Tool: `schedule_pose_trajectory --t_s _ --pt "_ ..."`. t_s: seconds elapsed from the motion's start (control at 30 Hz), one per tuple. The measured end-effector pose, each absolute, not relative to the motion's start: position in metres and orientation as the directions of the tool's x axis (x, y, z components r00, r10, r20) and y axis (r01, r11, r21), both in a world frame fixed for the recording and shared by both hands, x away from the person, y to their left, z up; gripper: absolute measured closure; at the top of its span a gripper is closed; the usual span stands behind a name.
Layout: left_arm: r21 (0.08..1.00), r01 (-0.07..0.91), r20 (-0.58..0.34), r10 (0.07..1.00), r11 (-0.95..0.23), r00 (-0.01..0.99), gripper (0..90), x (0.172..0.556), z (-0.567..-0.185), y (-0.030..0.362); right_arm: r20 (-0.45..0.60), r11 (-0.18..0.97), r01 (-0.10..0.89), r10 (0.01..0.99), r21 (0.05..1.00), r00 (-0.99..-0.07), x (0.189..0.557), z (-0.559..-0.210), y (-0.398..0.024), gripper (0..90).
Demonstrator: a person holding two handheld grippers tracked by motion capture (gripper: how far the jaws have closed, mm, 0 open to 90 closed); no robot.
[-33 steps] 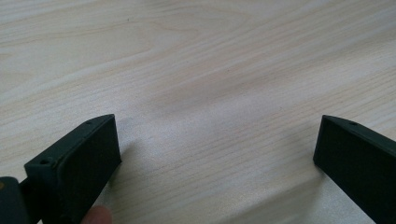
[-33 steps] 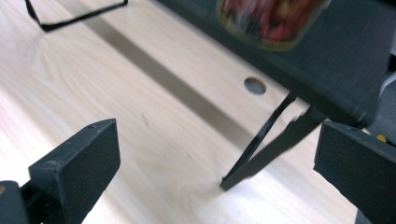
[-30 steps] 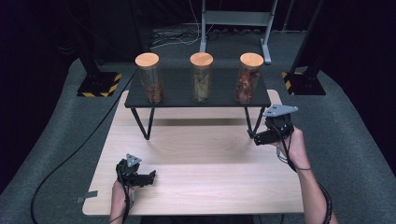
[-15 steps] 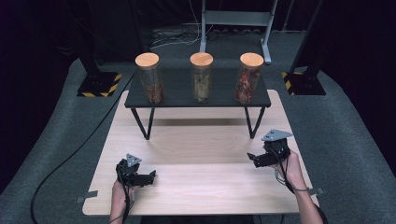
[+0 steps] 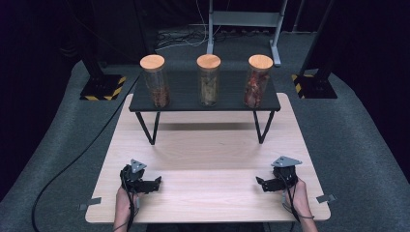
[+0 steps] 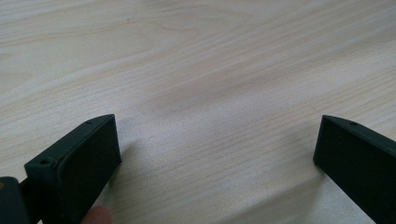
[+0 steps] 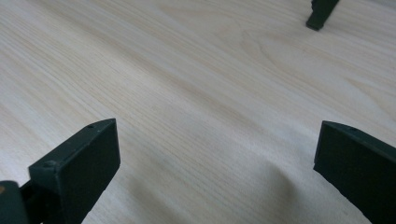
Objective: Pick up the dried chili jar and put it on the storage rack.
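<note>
Three tall glass jars with round wooden lids stand in a row on a low black shelf [image 5: 227, 104]: the left jar [image 5: 154, 81], the middle jar [image 5: 209, 79] and the right jar [image 5: 257, 81]. My left gripper [image 5: 155, 184] rests low over the wooden table [image 5: 208, 150] near its front left, jaws wide open with only bare wood between them [image 6: 219, 154]. My right gripper [image 5: 261, 182] sits near the front right, also open over bare wood [image 7: 219, 154], pointing left. Both are far from the jars.
The shelf stands on thin black legs [image 5: 147, 129] at the back of the table; one leg foot [image 7: 322, 14] appears in the right gripper view. Dark carpet, a cable [image 5: 72, 164] and stand bases with hazard stripes [image 5: 101, 89] surround the table.
My right gripper has come down and toward the front, from beside the shelf's right leg to the front right of the table. The left gripper has stayed put.
</note>
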State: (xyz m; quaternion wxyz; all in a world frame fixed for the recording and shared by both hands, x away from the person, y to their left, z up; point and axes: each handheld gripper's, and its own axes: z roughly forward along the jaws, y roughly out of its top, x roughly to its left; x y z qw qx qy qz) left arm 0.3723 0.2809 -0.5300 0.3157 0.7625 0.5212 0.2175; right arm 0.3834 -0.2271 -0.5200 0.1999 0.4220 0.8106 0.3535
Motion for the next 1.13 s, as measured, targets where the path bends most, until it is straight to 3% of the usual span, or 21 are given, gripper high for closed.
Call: schedule_pose_trajectory --t_s 1.13 --pt "0.708 0.658 0.002 0.932 -0.257 0.362 0.0 0.3723 -0.5300 0.2809 -0.048 0.399 0.561 0.842 0.725 -0.537 0.3819 -0.5291 -0.2258 0.0"
